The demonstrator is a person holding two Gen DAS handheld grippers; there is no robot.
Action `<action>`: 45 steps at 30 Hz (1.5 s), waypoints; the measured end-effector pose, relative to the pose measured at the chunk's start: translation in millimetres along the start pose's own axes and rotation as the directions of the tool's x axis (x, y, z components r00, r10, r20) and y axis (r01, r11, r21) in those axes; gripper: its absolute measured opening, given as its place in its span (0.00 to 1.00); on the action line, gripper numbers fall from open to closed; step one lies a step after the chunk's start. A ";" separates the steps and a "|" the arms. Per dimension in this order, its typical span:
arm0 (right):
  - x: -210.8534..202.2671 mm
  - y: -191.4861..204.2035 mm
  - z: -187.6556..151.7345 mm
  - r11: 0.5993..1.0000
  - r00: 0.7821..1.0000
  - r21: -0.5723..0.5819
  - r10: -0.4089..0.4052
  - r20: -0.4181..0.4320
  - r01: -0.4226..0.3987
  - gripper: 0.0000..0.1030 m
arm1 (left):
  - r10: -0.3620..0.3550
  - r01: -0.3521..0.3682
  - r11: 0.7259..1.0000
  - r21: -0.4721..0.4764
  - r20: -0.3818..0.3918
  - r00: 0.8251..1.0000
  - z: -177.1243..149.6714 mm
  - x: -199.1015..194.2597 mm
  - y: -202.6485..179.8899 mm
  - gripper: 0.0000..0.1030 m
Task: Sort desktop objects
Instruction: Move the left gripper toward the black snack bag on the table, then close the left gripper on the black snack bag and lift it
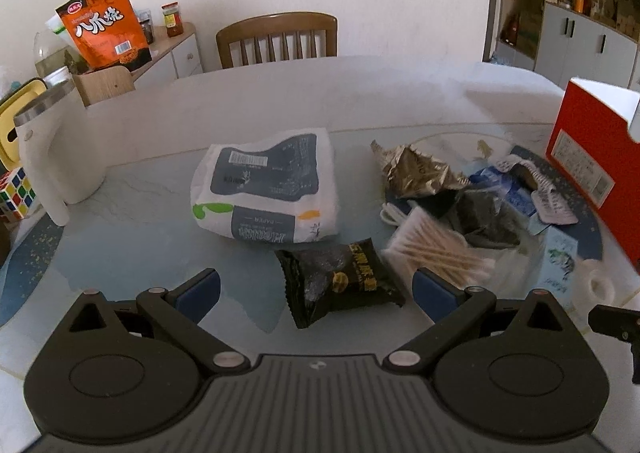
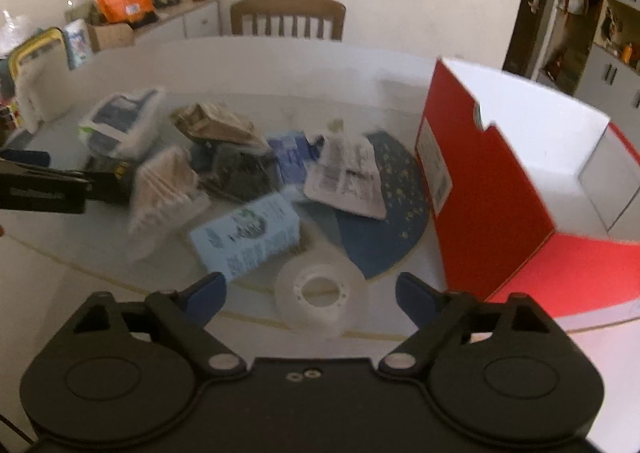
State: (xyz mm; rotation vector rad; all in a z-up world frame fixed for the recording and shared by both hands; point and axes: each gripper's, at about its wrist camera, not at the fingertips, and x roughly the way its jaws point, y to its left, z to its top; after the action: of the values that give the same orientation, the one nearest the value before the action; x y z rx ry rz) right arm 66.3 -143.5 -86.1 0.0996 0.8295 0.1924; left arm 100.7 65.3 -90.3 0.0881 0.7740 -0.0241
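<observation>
Left wrist view: glass-topped table [image 1: 140,221] is seen, cluttered with desktop objects. Red box [image 1: 592,169] stands open at the right edge. White paper pack [image 1: 264,189] lies mid-table. Black snack packet [image 1: 340,285] lies just in front of it, between the blue pads of the left gripper [image 1: 316,289], which is spread wide; nothing is gripped, pads are apart from the packet. Cotton swab bag [image 1: 436,249] lies just beside the right pad; contact cannot be told. Crumpled gold wrapper [image 1: 416,169] and dark bag [image 1: 484,217] are piled behind the swabs. White kettle [image 1: 56,157] and colour cube [image 1: 16,193] are set at the left.

Right wrist view, blurred: right gripper [image 2: 310,293] is held wide apart, released, with nothing clamped. Clear tape roll [image 2: 320,293] lies flat on the table between the pads, not pressed by either. Light blue carton [image 2: 248,237] lies just behind the roll. Printed sachet [image 2: 348,177] rests on a blue mat [image 2: 392,233] beside the red box [image 2: 480,205], whose white inside is seen.
</observation>
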 end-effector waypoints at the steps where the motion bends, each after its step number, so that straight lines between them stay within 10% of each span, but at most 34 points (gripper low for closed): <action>1: 3.8 -0.5 -0.9 1.000 1.000 0.002 0.000 -0.012 0.000 0.79 | 0.001 -0.001 1.000 -0.003 -0.002 1.000 -1.3 2.0 0.5 0.99; 45: 10.8 4.3 2.7 0.998 0.999 0.056 -0.034 -0.032 0.035 0.57 | -0.130 0.131 0.982 -0.135 0.019 0.991 -1.0 16.3 16.5 0.39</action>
State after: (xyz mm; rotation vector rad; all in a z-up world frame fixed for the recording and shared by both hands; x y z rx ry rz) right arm 74.9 -137.1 -91.3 0.1353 0.8676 0.1384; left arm 112.6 82.0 -101.2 -0.0920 0.7683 -0.0963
